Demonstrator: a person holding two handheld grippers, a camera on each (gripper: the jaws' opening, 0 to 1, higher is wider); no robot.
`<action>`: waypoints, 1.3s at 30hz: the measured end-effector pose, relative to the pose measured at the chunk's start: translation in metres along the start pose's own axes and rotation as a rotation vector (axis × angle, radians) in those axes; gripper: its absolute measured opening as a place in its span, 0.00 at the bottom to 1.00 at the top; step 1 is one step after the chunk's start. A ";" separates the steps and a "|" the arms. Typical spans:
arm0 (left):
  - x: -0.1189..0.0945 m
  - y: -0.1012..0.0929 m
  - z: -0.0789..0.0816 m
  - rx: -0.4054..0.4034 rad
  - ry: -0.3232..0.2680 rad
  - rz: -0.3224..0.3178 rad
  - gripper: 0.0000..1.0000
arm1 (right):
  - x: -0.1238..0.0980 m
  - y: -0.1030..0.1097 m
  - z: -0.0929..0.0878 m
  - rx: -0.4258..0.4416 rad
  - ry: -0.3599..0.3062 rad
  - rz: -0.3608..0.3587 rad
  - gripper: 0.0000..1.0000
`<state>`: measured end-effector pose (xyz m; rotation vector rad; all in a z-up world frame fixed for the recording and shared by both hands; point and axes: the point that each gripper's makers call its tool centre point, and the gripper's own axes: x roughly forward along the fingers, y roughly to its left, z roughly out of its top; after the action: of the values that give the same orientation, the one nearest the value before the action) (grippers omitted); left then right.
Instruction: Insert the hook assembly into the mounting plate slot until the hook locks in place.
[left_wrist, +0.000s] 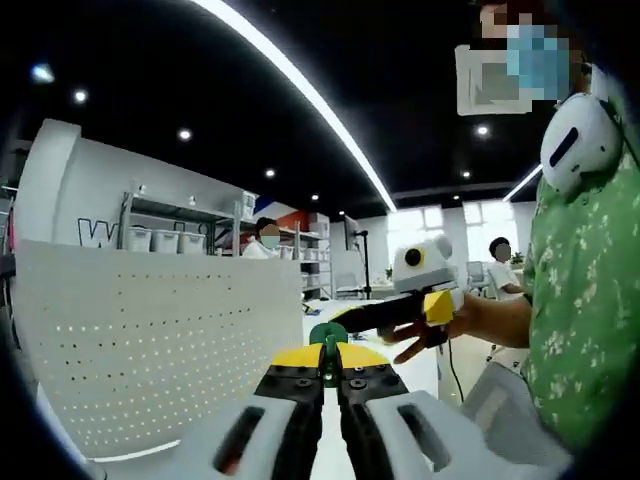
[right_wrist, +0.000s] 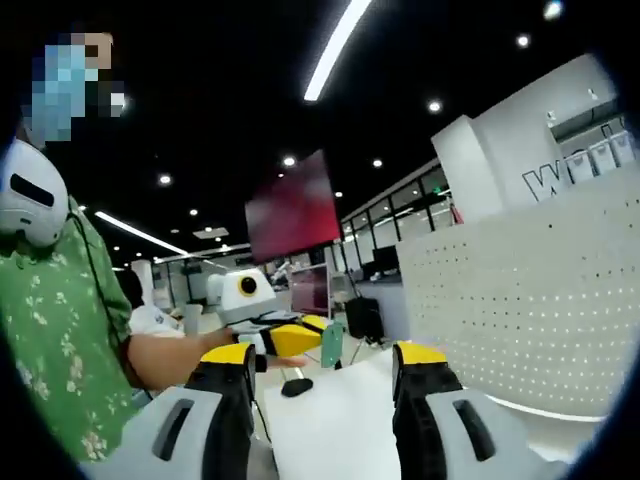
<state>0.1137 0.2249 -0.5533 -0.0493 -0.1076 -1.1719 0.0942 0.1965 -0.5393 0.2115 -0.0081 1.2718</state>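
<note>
**Onlooker one:** Hook assembly (left_wrist: 327, 337), the little green piece, sits pinched at the tips of the left tongs (left_wrist: 329, 362), whose yellow-tipped jaws are pressed together on it. From the right gripper view I see the same green piece (right_wrist: 332, 343) held up above the white tabletop (right_wrist: 340, 415).

**Onlooker two:** And the right tongs (right_wrist: 325, 362)?

**Onlooker one:** Spread wide, nothing between the jaws. In the left gripper view they come in from the right, gripped in the person's hand (left_wrist: 430, 325).

**Onlooker two:** Where's the mounting plate?

**Onlooker one:** I can't pick out a plate with a slot. A white perforated panel (left_wrist: 150, 345) stands upright just beside the tabletop, and in the right gripper view that panel (right_wrist: 520, 300) rises on the right. There's also a small dark object (right_wrist: 296, 386) lying on the tabletop, too small to name.

**Onlooker two:** So which step is this?

**Onlooker one:** I'd judge the carry: hook held in the air, insertion not yet begun. The next move calls for turning the hook to face its slot, keeping the pinch firm, then pushing straight in until it locks. A tilt could jam it.
</note>
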 end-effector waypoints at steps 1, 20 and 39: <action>0.001 -0.002 0.001 -0.001 -0.002 -0.011 0.04 | 0.001 0.005 0.001 -0.015 0.002 0.023 0.53; 0.001 -0.059 0.019 -0.106 -0.106 -0.308 0.04 | 0.000 0.044 0.010 -0.055 0.030 0.269 0.28; 0.006 -0.076 0.026 -0.087 -0.097 -0.360 0.04 | -0.005 0.053 0.010 -0.092 0.054 0.308 0.16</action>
<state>0.0445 0.1921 -0.5282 -0.1696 -0.1553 -1.5337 0.0439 0.2049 -0.5217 0.0978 -0.0543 1.5802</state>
